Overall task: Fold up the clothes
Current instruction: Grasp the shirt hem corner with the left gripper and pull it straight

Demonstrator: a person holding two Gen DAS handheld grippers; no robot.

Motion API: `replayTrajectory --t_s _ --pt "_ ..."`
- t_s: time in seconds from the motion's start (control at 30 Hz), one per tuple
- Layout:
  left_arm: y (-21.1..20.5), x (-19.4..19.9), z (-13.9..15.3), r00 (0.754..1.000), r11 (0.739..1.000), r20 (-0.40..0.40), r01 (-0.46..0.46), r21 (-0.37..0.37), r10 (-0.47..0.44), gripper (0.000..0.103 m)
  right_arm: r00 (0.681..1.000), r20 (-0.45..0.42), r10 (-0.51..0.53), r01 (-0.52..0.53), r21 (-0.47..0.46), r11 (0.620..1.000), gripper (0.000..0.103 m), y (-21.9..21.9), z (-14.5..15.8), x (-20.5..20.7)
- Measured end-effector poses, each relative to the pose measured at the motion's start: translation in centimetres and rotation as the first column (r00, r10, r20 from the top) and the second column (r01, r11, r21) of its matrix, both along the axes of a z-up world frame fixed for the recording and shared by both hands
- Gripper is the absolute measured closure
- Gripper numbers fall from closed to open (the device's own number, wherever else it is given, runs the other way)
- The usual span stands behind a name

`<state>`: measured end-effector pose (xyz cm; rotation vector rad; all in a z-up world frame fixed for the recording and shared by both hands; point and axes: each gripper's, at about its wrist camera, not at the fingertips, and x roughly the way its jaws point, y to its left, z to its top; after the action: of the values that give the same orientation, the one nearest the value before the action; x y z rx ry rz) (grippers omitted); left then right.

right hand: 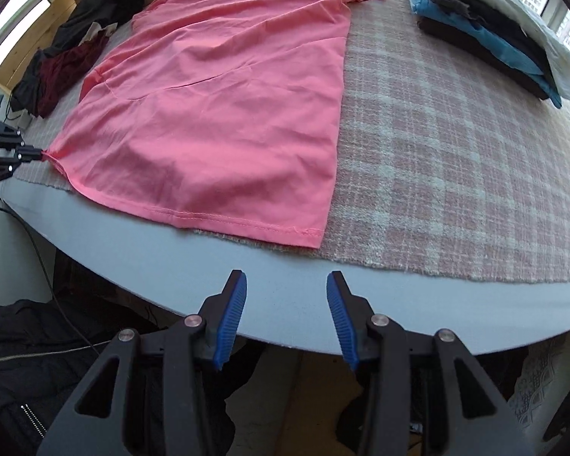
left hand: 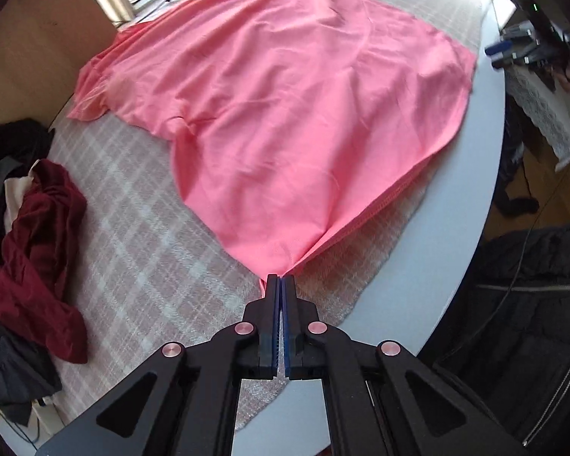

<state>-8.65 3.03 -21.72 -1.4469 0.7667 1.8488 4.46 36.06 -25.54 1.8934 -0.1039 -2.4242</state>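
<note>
Pressed together, the left gripper [left hand: 283,279] pinched the pink shirt's [left hand: 285,114] hem corner, fabric spreading toward twelve o'clock, while the right gripper [right hand: 286,279] hovered spread, the shirt at eleven o'clock.

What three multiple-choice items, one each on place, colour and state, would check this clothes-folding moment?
1. Where does the heap with the dark red garment lie in the left wrist view?
A. left of the shirt
B. on the shirt
C. under the table

2. What colour is the spread shirt?
A. blue
B. pink
C. white

3. How does the left gripper stand?
A. open above the cloth
B. shut on the shirt's corner
C. out of view

Answers:
1 A, it sits on the plaid cover at the shirt's left.
2 B, the fabric is pink throughout.
3 B, the corner bunches between its closed fingers.
</note>
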Motion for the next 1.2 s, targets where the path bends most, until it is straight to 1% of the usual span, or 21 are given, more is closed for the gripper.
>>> replayTrajectory --t_s 0.03,0.1,0.2,0.33,0.37,0.4,0.43,0.47,0.53,0.63,0.73,0.8,0.87,0.93,1.0,1.03,1.07,1.1,1.13,1.17,1.2 --pt "0.0 -0.4 0.7 0.999 0.999 0.004 -0.037 0.012 0.037 0.102 1.0 0.003 0.019 -0.019 0.028 0.999 0.06 -0.2 -0.4 -0.4" --pt "0.0 0.2 1.5 0.997 0.996 0.016 -0.076 0.036 0.076 0.103 0.998 0.015 0.054 -0.055 0.062 0.997 0.06 -0.6 -1.0 -1.2" --pt "0.4 0.7 2.7 0.992 0.991 0.03 -0.122 0.061 0.12 0.102 0.997 0.029 0.072 -0.073 0.052 0.996 0.06 -0.5 -1.9 -2.2" --pt "0.0 -0.1 2.9 0.978 0.977 0.034 -0.208 0.045 0.206 0.102 0.994 0.042 0.102 -0.103 0.039 0.994 0.06 -0.4 -2.5 -3.1" --pt "-0.1 -0.3 3.0 0.972 0.971 0.034 -0.234 0.041 0.233 0.102 0.994 0.042 0.104 -0.105 0.023 0.994 0.063 -0.3 -2.2 -3.3" --pt "-0.4 -0.7 3.1 0.965 0.965 0.041 -0.26 0.042 0.258 0.102 0.994 0.041 0.106 -0.106 0.006 0.994 0.072 -0.1 -1.8 -3.5" --pt "-0.6 -0.8 3.5 0.958 0.958 0.05 -0.284 0.046 0.281 0.102 0.993 0.04 0.108 -0.107 -0.011 0.994 0.101 0.0 -1.4 -3.7" --pt "-0.7 -0.7 4.1 0.953 0.953 0.059 -0.3 0.049 0.297 0.102 0.993 0.04 0.109 -0.108 -0.028 0.994 0.1 0.2 -1.1 -3.8" --pt "-0.9 0.1 5.9 0.952 0.951 0.049 -0.305 0.052 0.302 0.102 0.996 -0.017 0.091 -0.092 -0.073 0.993 0.1 0.7 1.7 -4.1" --pt "-1.1 1.7 9.2 0.955 0.954 0.011 -0.296 0.055 0.296 0.102 0.99 -0.121 0.079 -0.092 -0.108 0.99 0.1 1.3 7.4 -3.8" --pt "-1.9 2.7 12.9 0.949 0.948 -0.039 -0.311 0.065 0.314 0.103 0.97 -0.231 0.077 -0.1 -0.091 0.991 0.1 1.3 13.0 -3.5" --pt "-2.7 2.6 15.3 0.94 0.943 -0.094 -0.323 0.079 0.329 0.103 0.951 -0.303 0.055 -0.086 -0.09 0.992 0.102 1.5 16.4 -3.7" --pt "-3.3 1.7 16.4 0.928 0.936 -0.128 -0.339 0.093 0.348 0.103 0.93 -0.367 0.012 -0.061 -0.122 0.991 0.102 2.5 19.1 -3.6" --pt "-3.5 0.9 14.9 0.933 0.936 -0.101 -0.333 0.11 0.344 0.103 0.925 -0.379 -0.024 -0.024 -0.121 0.992 0.101 3.5 19.5 -4.6" --pt "-2.6 1.4 11.3 0.961 0.959 -0.043 -0.269 0.087 0.273 0.098 0.947 -0.321 -0.018 -0.015 -0.099 0.995 0.101 3.6 17.3 -5.5" --pt "-2.0 2.0 9.3 0.969 0.969 -0.036 -0.241 0.053 0.243 0.098 0.957 -0.289 -0.014 -0.012 -0.087 0.996 0.101 3.6 16.2 -5.9" --pt "-1.6 2.2 7.1 0.973 0.972 0.008 -0.231 0.043 0.231 0.098 0.965 -0.261 -0.003 -0.019 -0.082 0.996 0.101 3.5 14.6 -6.0" --pt "-1.3 2.4 5.0 0.974 0.974 0.055 -0.223 0.035 0.221 0.097 0.974 -0.226 0.003 -0.025 -0.093 0.995 0.101 3.4 12.7 -5.9" --pt "-0.9 2.6 3.3 0.967 0.971 0.105 -0.236 0.037 0.231 0.089 0.982 -0.19 0.009 -0.03 -0.106 0.994 0.1 3.4 10.7 -5.9" --pt "-0.7 2.4 1.8 0.957 0.965 0.145 -0.259 0.046 0.25 0.086 0.988 -0.151 -0.003 -0.013 -0.105 0.994 0.097 3.4 8.9 -5.9" --pt "-0.5 2.2 0.4 0.946 0.958 0.184 -0.283 0.055 0.269 0.086 0.993 -0.113 -0.018 0.007 -0.102 0.995 0.095 3.4 7.1 -6.0"
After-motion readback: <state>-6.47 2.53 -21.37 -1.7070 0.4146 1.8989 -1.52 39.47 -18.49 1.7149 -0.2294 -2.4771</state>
